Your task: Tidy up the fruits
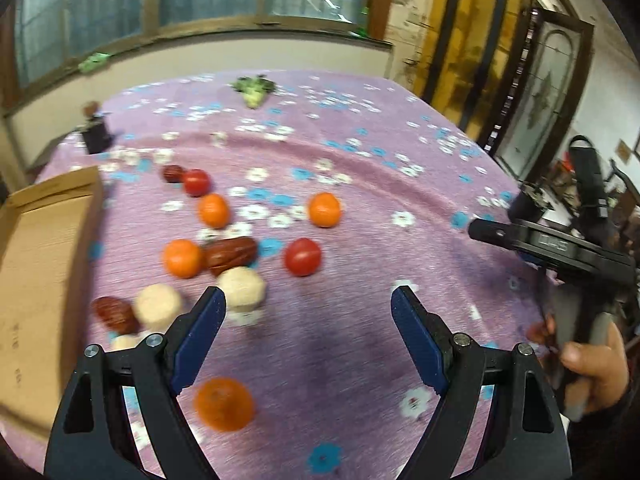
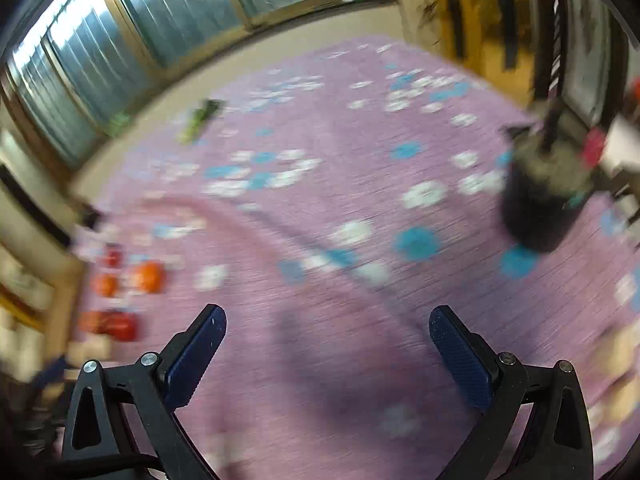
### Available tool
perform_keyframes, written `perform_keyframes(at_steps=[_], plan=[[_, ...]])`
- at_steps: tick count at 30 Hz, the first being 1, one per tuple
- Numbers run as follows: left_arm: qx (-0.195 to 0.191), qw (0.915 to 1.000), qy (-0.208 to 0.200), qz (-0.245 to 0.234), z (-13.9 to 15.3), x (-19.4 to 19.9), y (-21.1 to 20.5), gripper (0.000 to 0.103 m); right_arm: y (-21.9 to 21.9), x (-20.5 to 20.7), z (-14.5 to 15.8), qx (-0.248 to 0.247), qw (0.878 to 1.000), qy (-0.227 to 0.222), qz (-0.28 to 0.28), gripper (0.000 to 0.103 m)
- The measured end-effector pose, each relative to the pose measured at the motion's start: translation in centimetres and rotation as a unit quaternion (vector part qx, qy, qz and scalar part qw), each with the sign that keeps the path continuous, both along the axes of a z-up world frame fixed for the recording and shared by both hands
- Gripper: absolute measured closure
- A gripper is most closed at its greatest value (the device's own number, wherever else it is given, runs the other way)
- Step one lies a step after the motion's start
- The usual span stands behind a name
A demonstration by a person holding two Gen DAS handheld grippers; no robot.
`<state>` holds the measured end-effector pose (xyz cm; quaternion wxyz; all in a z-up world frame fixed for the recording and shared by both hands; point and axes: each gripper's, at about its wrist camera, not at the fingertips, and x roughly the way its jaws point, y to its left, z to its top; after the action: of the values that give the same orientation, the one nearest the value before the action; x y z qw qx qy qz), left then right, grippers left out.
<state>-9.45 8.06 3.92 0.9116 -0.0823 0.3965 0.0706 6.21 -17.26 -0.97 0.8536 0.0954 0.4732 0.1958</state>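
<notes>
The left claw (image 1: 308, 300) is held spread wide above the near part of the tabletop (image 1: 360, 340), which is covered with a purple flowered cloth; nothing is gripped. One orange (image 1: 224, 403) lies just beside its left finger, at the near edge. The right claw (image 2: 327, 320) is likewise spread and empty, over bare cloth; its view is heavily blurred. In the left view it is seen held in a hand (image 1: 592, 372) at the right edge.

Beyond the left claw, toward the left edge, the fruits are scattered: two pale round fruits (image 1: 242, 289), dark red oblong fruits (image 1: 232, 254), three further oranges (image 1: 325, 210) and two red round fruits (image 1: 303, 257). A cardboard box (image 1: 44, 264) is set at the left edge, just beside them. A dark pot (image 1: 96, 136) stands at the far left corner. A green leafy item (image 1: 254, 88) lies near the far edge.
</notes>
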Motion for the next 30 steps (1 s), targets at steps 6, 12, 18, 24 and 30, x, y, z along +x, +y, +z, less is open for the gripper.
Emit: perform_keyframes(at_steps=[6,12,18,24,30], plan=[[0.054,0.9978,0.002,0.038,0.4,-2.1,1.1,0.018,5.7,-4.3,2.7,-0.044,0.992,-0.045,0.106,0.0],[0.07,0.9955,0.01,0.062,0.5,-3.9,2.3,0.018,10.3,-8.9,4.1,-0.089,0.971,-0.099,0.198,0.0],[0.07,0.9944,0.015,0.078,0.3,-5.1,3.4,0.018,11.3,-10.7,5.1,-0.097,0.965,-0.137,0.201,0.0],[0.069,0.9943,0.017,0.079,0.1,-5.8,3.8,0.018,11.4,-10.3,5.4,-0.082,0.97,-0.096,0.207,0.0],[0.053,0.9961,0.011,0.069,-0.3,-7.0,4.4,0.018,11.6,-11.6,6.1,-0.124,0.962,-0.158,0.184,0.0]])
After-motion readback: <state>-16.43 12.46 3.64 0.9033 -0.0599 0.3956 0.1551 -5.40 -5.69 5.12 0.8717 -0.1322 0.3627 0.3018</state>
